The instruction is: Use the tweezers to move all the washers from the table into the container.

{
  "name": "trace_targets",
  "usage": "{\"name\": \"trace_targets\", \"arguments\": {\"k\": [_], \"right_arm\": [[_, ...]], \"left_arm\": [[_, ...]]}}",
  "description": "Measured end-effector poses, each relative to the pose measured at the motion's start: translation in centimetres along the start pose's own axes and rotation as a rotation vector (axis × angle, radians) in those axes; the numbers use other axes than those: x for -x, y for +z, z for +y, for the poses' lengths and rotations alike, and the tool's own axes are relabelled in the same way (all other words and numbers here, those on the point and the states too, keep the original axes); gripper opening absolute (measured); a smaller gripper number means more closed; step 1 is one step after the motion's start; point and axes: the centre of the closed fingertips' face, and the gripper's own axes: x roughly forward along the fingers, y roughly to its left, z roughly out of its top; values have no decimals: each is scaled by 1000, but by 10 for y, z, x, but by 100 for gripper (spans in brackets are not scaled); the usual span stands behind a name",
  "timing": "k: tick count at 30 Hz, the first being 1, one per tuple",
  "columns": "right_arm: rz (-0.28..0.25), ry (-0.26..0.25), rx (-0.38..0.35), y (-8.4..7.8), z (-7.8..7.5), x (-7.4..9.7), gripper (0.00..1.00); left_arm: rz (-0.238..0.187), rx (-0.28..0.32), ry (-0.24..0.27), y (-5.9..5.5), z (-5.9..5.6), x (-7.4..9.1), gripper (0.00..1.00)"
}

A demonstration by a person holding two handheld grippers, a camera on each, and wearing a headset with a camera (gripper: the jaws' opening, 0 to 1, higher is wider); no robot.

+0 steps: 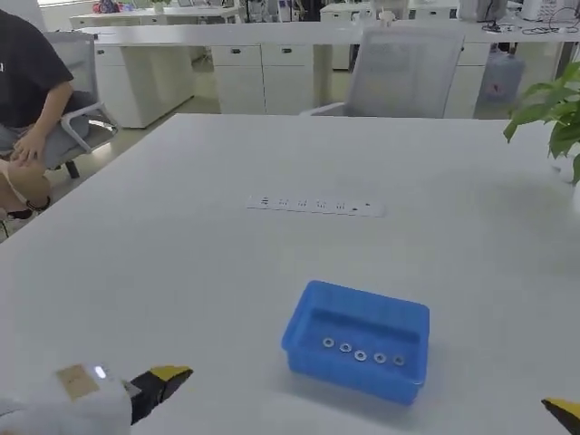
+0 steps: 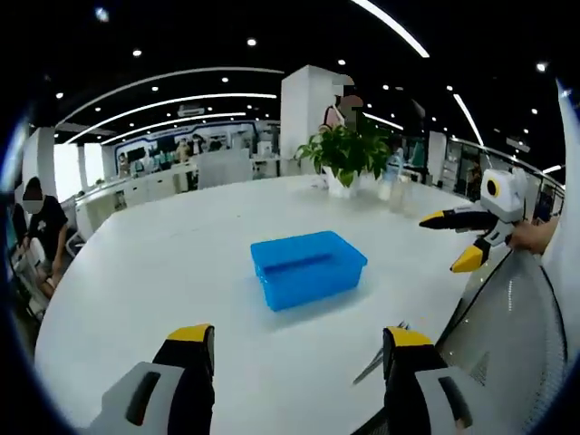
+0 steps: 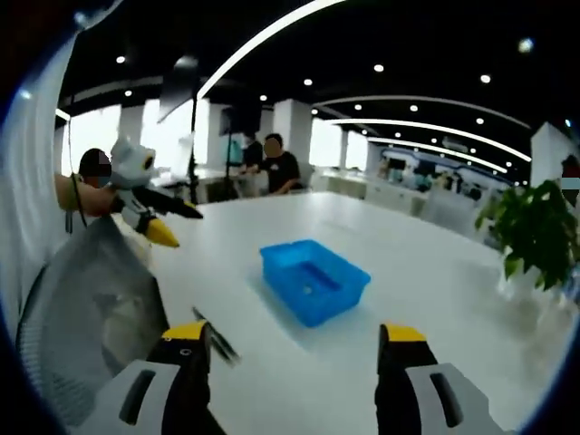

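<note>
Washers [image 1: 361,354] sit inside container [image 1: 352,372]; tweezers [image 3: 216,336] lie nearby.

No legible text, brand, number or sign in any view. Power strip [image 1: 315,206], mid-table, carries small dark marks, too small to read. Tan patch [image 1: 77,381] on the left gripper [image 1: 169,377], near left, is blurred and unreadable.

In the head view the bottom edge cut off the left gripper [image 1: 163,381], leaving one yellow-tipped jaw, and the right gripper [image 1: 564,412] was only a yellow tip in the corner. The washers [image 1: 361,353] in the blue container [image 1: 313,308] were too small for detail. In the left gripper view the tweezers [image 2: 376,361] were a blurred thin streak, their tips indistinct.
</note>
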Motion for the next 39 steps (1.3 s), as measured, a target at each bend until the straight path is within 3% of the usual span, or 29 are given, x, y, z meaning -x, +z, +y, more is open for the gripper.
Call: {"name": "trace_targets", "arguments": {"k": [2,4,7,10,12,17,19,26,39], "right_arm": [[-47,-32,34,10,-5,1,78],[-99,-47,17,20,-7,4,81],[-157,-79,-10,31,-12,7,89],[-229,-118,-55,42,-22,13,96],[-242,-132,-60,44,-24,15,99],[-202,-159,-45,38,-29,13,99],[-193,-160,-37,38,-28,11,99],[-165,-162,-10,34,-27,9,98],[-117,-172,-33,23,-30,10,95]], "left_arm": [[-49,1,6,7,1,1,83],[-100,12,21,14,2,1,88],[-222,14,56,34,7,4,99],[-355,46,75,52,11,16,99],[-394,72,92,56,17,21,99],[-402,112,95,54,24,23,99],[-379,119,88,51,22,20,99],[-350,98,75,48,15,15,99],[-301,91,58,41,10,10,99]]}}
